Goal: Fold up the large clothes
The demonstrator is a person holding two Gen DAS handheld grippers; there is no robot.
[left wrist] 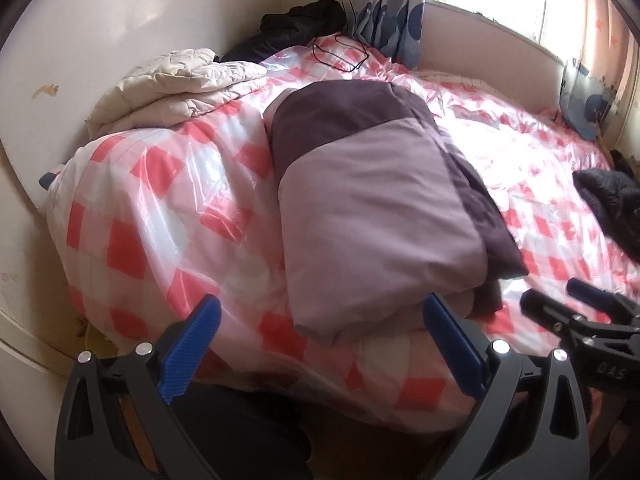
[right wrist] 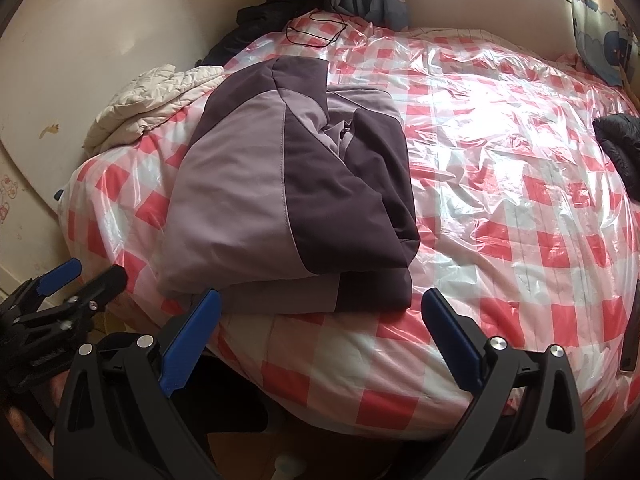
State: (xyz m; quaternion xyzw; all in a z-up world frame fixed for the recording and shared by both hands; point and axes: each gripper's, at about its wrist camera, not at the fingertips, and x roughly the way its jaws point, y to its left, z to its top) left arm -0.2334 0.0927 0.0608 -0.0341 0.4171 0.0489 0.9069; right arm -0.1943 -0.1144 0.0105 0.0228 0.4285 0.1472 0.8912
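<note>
Lying folded on the bed [right wrist: 480, 208], the purple jacket [right wrist: 288, 184] looks soft and puffy, best pinched at its near edge by the empty, wide-apart left gripper [left wrist: 320, 344] and right gripper [right wrist: 320, 340].

i count one folded purple jacket [right wrist: 280, 184] on one checked bed [right wrist: 500, 216], one cream quilted garment [left wrist: 176, 84] by the wall, and two dark garments, one at the far corner [left wrist: 304, 20] and one at the right edge [left wrist: 612, 204]. there is one black cable [right wrist: 316, 30], and two grippers are mine, left gripper [left wrist: 322, 344] and right gripper [right wrist: 322, 340], both spread wide with nothing between the fingers.
</note>
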